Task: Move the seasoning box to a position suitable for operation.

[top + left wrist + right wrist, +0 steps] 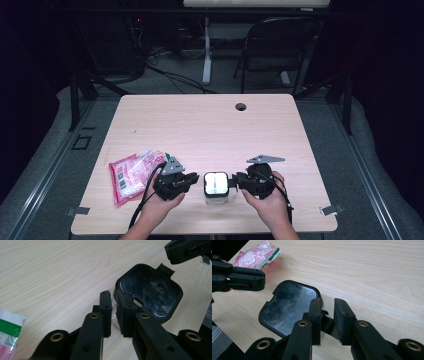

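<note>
Near the front edge of the surface [210,125], between the 2 hands, stands a small clear box [216,192] w/ a black-rimmed lid [150,293]. From above the lid top glares white; in the gripper views it's a rounded square w/ a glossy, scratched panel and a small tab on 1 edge.

Left gripper [197,182] comes at the box from its left side. Its fingers [106,312] are drawn close w/ a narrow gap, and a flap at the lid's rim sits in that gap; 1 finger lies against the rim, but whether both pads press on the flap I cannot tell. Left hand [157,205] cradles the gripper body from below.

Right gripper [233,184] meets the box from the opposite side. Its fingers [343,320] are part spread, straddling a black clip on that edge of the lid; 1 finger is at the clip, the other stands apart from it. Right hand [267,200] holds the gripper, cable trailing back over the wrist.

Farther left on the surface, just beside the left gripper, lies a pink-and-white plastic packet [132,175] w/ a green stripe, flat, apart from the box. Beyond the surface, a dark folding chair [277,47] on the floor.
</note>
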Action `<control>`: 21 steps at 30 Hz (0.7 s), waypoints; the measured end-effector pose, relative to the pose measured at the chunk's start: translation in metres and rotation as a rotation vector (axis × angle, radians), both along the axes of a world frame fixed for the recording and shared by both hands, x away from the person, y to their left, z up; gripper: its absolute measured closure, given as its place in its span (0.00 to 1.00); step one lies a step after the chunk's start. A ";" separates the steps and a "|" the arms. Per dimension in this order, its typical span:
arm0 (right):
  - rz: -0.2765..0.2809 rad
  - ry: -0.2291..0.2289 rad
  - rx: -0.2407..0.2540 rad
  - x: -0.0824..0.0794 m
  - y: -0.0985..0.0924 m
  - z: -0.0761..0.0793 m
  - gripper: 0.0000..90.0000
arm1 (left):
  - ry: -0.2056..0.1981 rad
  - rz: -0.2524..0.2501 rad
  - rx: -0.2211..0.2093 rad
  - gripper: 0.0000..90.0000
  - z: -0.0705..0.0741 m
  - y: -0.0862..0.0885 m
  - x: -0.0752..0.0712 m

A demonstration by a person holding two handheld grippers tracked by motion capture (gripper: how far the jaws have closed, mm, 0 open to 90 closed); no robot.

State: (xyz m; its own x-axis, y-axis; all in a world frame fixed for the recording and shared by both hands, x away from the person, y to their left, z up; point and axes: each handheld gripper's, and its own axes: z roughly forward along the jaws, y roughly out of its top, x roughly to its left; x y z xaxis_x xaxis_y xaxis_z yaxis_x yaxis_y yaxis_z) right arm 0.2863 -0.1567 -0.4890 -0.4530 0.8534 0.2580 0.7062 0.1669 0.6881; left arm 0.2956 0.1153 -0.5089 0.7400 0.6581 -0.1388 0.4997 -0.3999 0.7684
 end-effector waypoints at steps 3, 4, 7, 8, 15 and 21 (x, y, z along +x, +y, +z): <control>0.011 -0.009 -0.011 -0.001 0.004 -0.002 0.86 | 0.007 -0.016 0.011 0.99 -0.002 -0.002 -0.002; 0.013 -0.017 -0.011 -0.001 0.004 -0.003 0.86 | 0.003 -0.025 0.015 1.00 -0.002 -0.002 -0.002; 0.011 -0.016 -0.006 -0.001 0.004 -0.004 0.87 | 0.010 -0.042 0.024 1.00 -0.004 -0.004 -0.005; 0.009 -0.012 -0.006 -0.001 0.003 -0.004 0.87 | 0.016 -0.050 0.030 1.00 -0.005 -0.005 -0.006; 0.010 -0.005 0.005 -0.002 0.005 -0.007 0.88 | 0.052 -0.103 0.040 1.00 -0.014 -0.005 -0.011; 0.011 0.005 0.006 -0.003 0.005 -0.006 0.89 | 0.054 -0.134 0.039 1.00 -0.014 -0.009 -0.015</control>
State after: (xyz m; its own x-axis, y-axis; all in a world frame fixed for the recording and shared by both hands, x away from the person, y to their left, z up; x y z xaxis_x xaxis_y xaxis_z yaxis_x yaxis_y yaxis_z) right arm 0.2837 -0.1522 -0.4955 -0.4612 0.8466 0.2656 0.7077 0.1704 0.6857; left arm 0.2805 0.1065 -0.5231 0.8140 0.5593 -0.1570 0.4799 -0.4953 0.7241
